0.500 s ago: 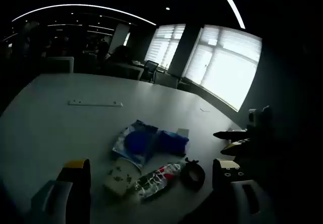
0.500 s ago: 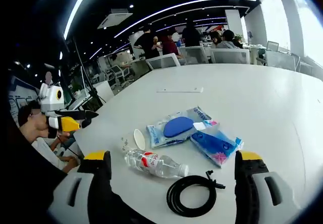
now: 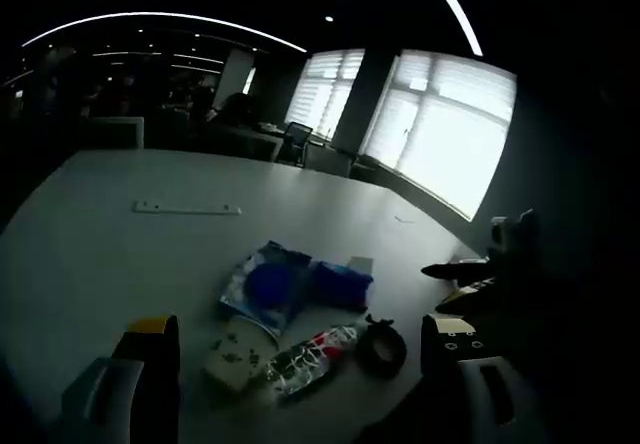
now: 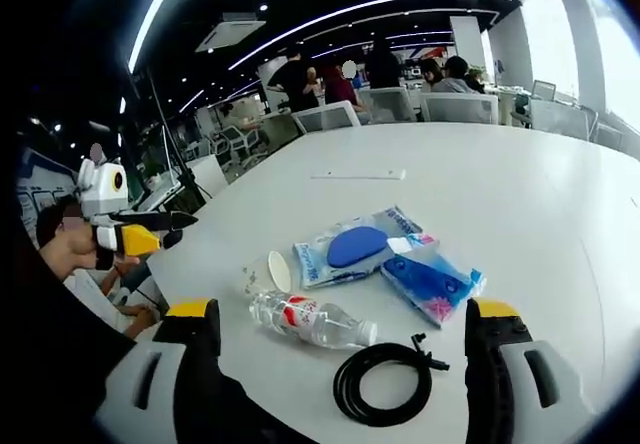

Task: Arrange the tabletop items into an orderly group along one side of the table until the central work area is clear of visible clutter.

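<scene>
Nothing on the table (image 4: 520, 194) has moved. Both grippers (image 3: 300, 339) (image 4: 345, 319) hover wide, empty; bottle (image 4: 312, 322), cable (image 4: 385, 382), packets (image 4: 430, 284) clustered near.

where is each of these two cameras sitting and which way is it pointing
Left gripper view: rides the left gripper, faces across the white table toward bright windows; the right gripper enters from the right.
Right gripper view: rides the right gripper, faces the office chairs; the left gripper shows at left.
Shared: bottle, black cable, blue packs.
</scene>
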Demonstrator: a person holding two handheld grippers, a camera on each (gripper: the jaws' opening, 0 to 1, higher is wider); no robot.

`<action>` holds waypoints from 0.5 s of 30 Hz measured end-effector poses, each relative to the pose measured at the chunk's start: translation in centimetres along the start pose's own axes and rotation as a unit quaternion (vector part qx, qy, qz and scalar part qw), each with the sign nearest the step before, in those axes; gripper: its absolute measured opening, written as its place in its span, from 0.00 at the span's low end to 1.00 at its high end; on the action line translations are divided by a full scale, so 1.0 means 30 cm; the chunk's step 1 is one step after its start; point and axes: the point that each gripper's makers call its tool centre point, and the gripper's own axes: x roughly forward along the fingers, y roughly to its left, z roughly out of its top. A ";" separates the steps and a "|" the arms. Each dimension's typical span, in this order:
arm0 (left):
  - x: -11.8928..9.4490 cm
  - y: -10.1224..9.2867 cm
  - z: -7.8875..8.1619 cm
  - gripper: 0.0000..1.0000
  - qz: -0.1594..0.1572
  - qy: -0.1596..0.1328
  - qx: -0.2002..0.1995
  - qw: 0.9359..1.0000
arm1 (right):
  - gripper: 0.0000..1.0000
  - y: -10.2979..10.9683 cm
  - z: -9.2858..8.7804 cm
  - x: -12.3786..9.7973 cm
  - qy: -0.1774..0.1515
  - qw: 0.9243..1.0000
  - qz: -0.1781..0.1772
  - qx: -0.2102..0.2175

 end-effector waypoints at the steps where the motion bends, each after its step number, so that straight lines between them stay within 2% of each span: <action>1: 0.001 -0.002 0.000 1.00 -0.001 0.000 -0.001 1.000 | 1.00 -0.001 0.001 0.001 0.000 1.000 0.000 0.000; 15: -0.005 -0.005 -0.003 1.00 -0.003 0.002 0.000 1.000 | 1.00 -0.002 0.002 -0.012 -0.005 1.000 -0.002 0.003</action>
